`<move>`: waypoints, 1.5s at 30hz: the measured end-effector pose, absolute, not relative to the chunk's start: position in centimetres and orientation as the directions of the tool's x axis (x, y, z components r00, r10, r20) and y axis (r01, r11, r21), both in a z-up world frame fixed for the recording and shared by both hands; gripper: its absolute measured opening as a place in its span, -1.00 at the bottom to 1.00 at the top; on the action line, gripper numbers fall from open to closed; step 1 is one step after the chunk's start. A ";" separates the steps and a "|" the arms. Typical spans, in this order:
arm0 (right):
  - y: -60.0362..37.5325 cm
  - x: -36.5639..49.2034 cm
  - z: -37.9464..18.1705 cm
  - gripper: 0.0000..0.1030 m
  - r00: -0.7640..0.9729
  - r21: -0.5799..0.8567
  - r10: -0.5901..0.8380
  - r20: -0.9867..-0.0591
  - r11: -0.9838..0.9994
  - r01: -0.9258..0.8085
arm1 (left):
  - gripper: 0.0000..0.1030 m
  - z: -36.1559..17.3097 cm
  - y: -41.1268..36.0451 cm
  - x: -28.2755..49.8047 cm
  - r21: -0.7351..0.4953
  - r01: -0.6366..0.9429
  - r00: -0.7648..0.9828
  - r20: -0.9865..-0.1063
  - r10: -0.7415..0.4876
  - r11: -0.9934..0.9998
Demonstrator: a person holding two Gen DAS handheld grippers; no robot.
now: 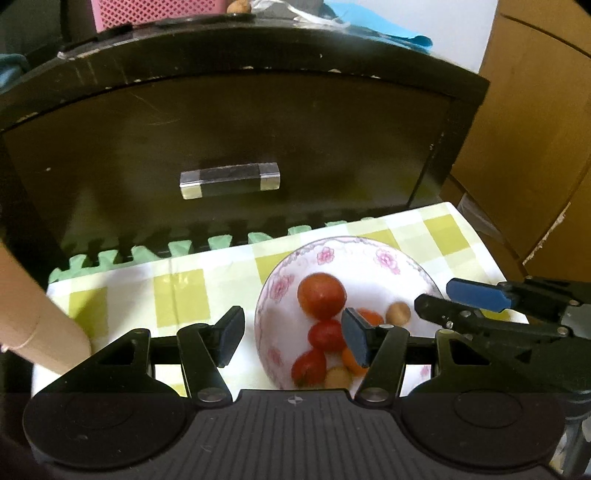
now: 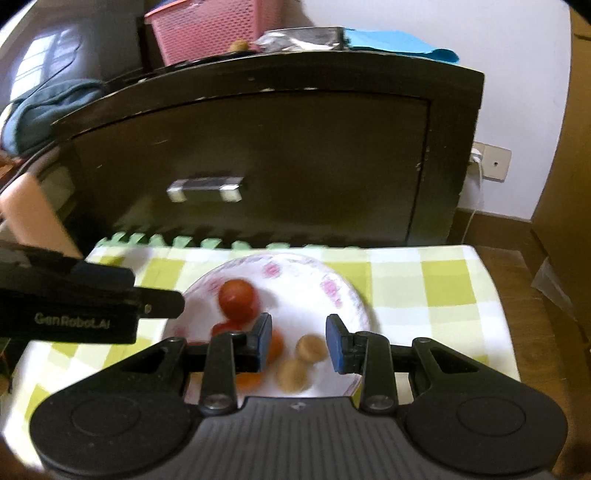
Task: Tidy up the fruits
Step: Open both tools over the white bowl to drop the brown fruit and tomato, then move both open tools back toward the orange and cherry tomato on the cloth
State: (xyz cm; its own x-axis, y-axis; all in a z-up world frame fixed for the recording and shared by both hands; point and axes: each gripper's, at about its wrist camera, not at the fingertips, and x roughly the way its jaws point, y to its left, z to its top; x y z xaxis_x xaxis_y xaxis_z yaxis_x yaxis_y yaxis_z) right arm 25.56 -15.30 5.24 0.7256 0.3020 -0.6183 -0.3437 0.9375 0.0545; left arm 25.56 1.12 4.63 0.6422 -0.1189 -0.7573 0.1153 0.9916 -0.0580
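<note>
Left wrist view is looking down at a floral bowl [image 1: 388, 258] sitting on a green-and-white checked cloth [image 1: 181, 295], which covers the bench. The left tool [image 1: 293, 334] has its two fingers spread wide apart and isn't holding anything; its right finger pad hangs over the bowl, while the left one is over the cloth just left of the rim. In the bowl there's a big tomato [image 1: 321, 295] at the far side, a couple of smaller red tomatoes [image 1: 325, 334] nearer, some orange fruit mostly hidden behind the finger, and a small tan round fruit [image 1: 398, 314] towards the right. The right tool [image 1: 461, 299] pokes in from the right edge, over the bowl's right rim.

From the right wrist view it's a bit blurry, but the right tool [image 2: 298, 341] is also open, fingers apart with nothing between them, hovering above the near half of the bowl [image 2: 332, 280]. Two tan fruits [image 2: 312, 347] sit right in the gap below it, and the big tomato [image 2: 236, 299] is further back on the left. The left tool [image 2: 159, 304] comes in from the left.

Behind the bench there's a dark cabinet [image 1: 258, 140] with a shiny handle [image 1: 229, 181], and a pink basket [image 2: 207, 29] on top.
</note>
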 end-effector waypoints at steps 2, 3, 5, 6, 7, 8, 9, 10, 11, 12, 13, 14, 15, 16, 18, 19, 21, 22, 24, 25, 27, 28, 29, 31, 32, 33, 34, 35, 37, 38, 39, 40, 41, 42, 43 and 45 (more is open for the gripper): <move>-15.0 24.6 5.1 -0.40 0.719 0.053 0.309 -0.623 0.933 -0.355 | 0.31 4.6 1.4 24.5 -0.061 0.115 0.640 -0.759 -0.121 0.992; -14.8 24.1 5.1 -0.40 0.714 0.053 0.313 -0.627 0.931 -0.361 | 0.31 4.5 1.5 24.1 -0.061 0.113 0.638 -0.761 -0.119 0.992; -14.5 23.4 5.0 -0.40 0.707 0.051 0.315 -0.633 0.929 -0.367 | 0.31 4.3 1.8 23.1 -0.055 0.109 0.632 -0.767 -0.112 0.993; -14.4 23.0 5.0 -0.40 0.703 0.055 0.319 -0.635 0.927 -0.371 | 0.31 4.2 1.9 22.7 -0.054 0.108 0.629 -0.769 -0.110 0.993; -14.3 22.5 5.0 -0.40 0.698 0.060 0.326 -0.637 0.924 -0.377 | 0.31 4.1 2.0 22.2 -0.054 0.106 0.625 -0.773 -0.109 0.993; -14.2 22.1 5.0 -0.40 0.695 0.061 0.329 -0.639 0.922 -0.381 | 0.32 3.9 2.2 21.8 -0.053 0.104 0.620 -0.778 -0.107 0.993; -14.0 21.7 4.9 -0.40 0.691 0.059 0.331 -0.643 0.920 -0.386 | 0.32 3.8 2.2 21.4 -0.051 0.103 0.615 -0.782 -0.104 0.993; -13.9 21.2 4.7 -0.40 0.686 0.060 0.334 -0.646 0.919 -0.391 | 0.32 3.6 2.3 21.0 -0.047 0.104 0.609 -0.786 -0.101 0.993; -13.8 20.9 4.5 -0.40 0.680 0.063 0.337 -0.651 0.917 -0.395 | 0.32 3.4 2.3 20.6 -0.043 0.106 0.603 -0.791 -0.099 0.993; -13.7 20.5 4.3 -0.40 0.673 0.064 0.340 -0.657 0.915 -0.399 | 0.32 3.2 2.4 20.2 -0.042 0.107 0.598 -0.795 -0.098 0.993; -13.5 20.2 4.0 -0.40 0.666 0.064 0.341 -0.664 0.913 -0.403 | 0.33 3.0 2.5 19.8 -0.043 0.107 0.592 -0.800 -0.098 0.993; -13.4 19.9 3.8 -0.39 0.659 0.064 0.341 -0.670 0.912 -0.406 | 0.33 2.9 2.5 19.6 -0.044 0.107 0.587 -0.803 -0.099 0.993; -13.3 19.7 3.6 -0.39 0.653 0.066 0.342 -0.676 0.910 -0.409 | 0.33 2.8 2.6 19.2 -0.044 0.105 0.583 -0.806 -0.097 0.994; -13.3 19.5 3.4 -0.39 0.646 0.072 0.345 -0.681 0.910 -0.409 | 0.33 2.7 2.7 19.0 -0.044 0.104 0.580 -0.809 -0.097 0.994; -13.2 19.1 3.1 -0.39 0.632 0.090 0.355 -0.689 0.907 -0.411 | 0.34 2.6 2.7 18.3 -0.048 0.105 0.575 -0.812 -0.099 0.993; -13.1 18.9 3.0 -0.39 0.627 0.093 0.358 -0.692 0.906 -0.413 | 0.34 2.6 2.8 18.0 -0.051 0.105 0.571 -0.815 -0.102 0.993; -13.0 18.7 2.7 -0.39 0.626 0.092 0.356 -0.694 0.906 -0.413 | 0.35 2.5 2.8 17.5 -0.056 0.106 0.565 -0.818 -0.106 0.993; -12.9 18.6 2.6 -0.39 0.620 0.098 0.359 -0.698 0.905 -0.413 | 0.36 2.4 2.8 17.2 -0.056 0.107 0.564 -0.819 -0.107 0.993; -12.8 18.7 2.2 -0.39 0.605 0.114 0.367 -0.706 0.903 -0.414 | 0.37 2.2 2.9 16.7 -0.055 0.110 0.558 -0.823 -0.107 0.992; -12.7 18.7 1.9 -0.39 0.598 0.119 0.370 -0.711 0.901 -0.416 | 0.37 2.1 2.9 16.4 -0.056 0.110 0.556 -0.825 -0.108 0.992; -12.4 18.8 1.5 -0.38 0.584 0.125 0.377 -0.719 0.897 -0.425 | 0.37 1.8 3.0 16.1 -0.058 0.108 0.549 -0.829 -0.108 0.992; -12.2 19.0 1.3 -0.38 0.577 0.127 0.379 -0.723 0.895 -0.428 | 0.38 1.6 3.0 15.9 -0.059 0.109 0.542 -0.833 -0.109 0.992; -12.1 19.1 1.1 -0.38 0.576 0.123 0.374 -0.727 0.896 -0.427 | 0.37 1.4 3.0 15.8 -0.056 0.109 0.538 -0.837 -0.106 0.992; -11.9 19.4 0.7 -0.38 0.565 0.127 0.377 -0.734 0.893 -0.431 | 0.38 0.9 2.9 15.5 -0.045 0.121 0.527 -0.844 -0.102 0.992; -11.9 19.5 0.5 -0.37 0.559 0.131 0.380 -0.737 0.892 -0.433 | 0.39 0.7 2.9 15.4 -0.042 0.126 0.522 -0.847 -0.102 0.991; -11.9 19.6 0.4 -0.37 0.560 0.131 0.379 -0.737 0.892 -0.432 | 0.39 0.5 2.8 15.3 -0.038 0.136 0.517 -0.849 -0.104 0.990; -11.9 19.8 0.2 -0.37 0.557 0.130 0.381 -0.738 0.891 -0.436 | 0.41 0.4 2.9 15.1 -0.037 0.145 0.515 -0.851 -0.107 0.989; -11.8 19.9 0.1 -0.37 0.551 0.133 0.387 -0.740 0.886 -0.444 | 0.42 0.2 2.9 15.0 -0.036 0.155 0.510 -0.853 -0.111 0.987; -11.7 20.2 -0.1 -0.37 0.551 0.134 0.392 -0.737 0.884 -0.449 | 0.43 -0.1 2.9 14.8 -0.029 0.166 0.501 -0.859 -0.110 0.986; -11.5 20.4 -0.2 -0.37 0.549 0.135 0.394 -0.737 0.882 -0.452 | 0.43 -0.2 2.9 14.8 -0.026 0.169 0.498 -0.861 -0.108 0.985; -11.4 20.5 -0.3 -0.37 0.542 0.139 0.400 -0.739 0.878 -0.458 | 0.43 -0.3 2.8 14.8 -0.026 0.174 0.495 -0.862 -0.110 0.984; -11.1 20.6 -0.4 -0.37 0.536 0.142 0.407 -0.740 0.873 -0.467 | 0.43 -0.3 2.8 14.8 -0.029 0.179 0.493 -0.863 -0.115 0.983; -10.9 20.7 -0.5 -0.37 0.535 0.138 0.408 -0.740 0.870 -0.473 | 0.44 -0.3 2.7 14.8 -0.032 0.184 0.491 -0.863 -0.120 0.982; -10.7 20.7 -0.7 -0.37 0.531 0.131 0.407 -0.743 0.867 -0.481 | 0.45 -0.3 2.6 14.8 -0.034 0.189 0.490 -0.863 -0.124 0.981; -10.4 20.8 -1.0 -0.37 0.525 0.127 0.406 -0.748 0.864 -0.487 | 0.45 -0.4 2.4 14.7 -0.032 0.197 0.487 -0.864 -0.126 0.980; -10.1 20.7 -1.5 -0.38 0.532 0.102 0.393 -0.750 0.864 -0.494 | 0.45 -0.7 2.3 14.7 -0.028 0.201 0.481 -0.868 -0.124 0.979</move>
State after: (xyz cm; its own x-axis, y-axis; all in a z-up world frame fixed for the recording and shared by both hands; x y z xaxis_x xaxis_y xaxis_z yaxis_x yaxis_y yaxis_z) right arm 20.73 -10.08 -1.46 0.5324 0.3929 -0.7498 -0.4937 0.8636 0.1020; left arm 14.66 2.27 -0.73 0.4809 -0.1237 -0.8680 0.2013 0.9791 -0.0280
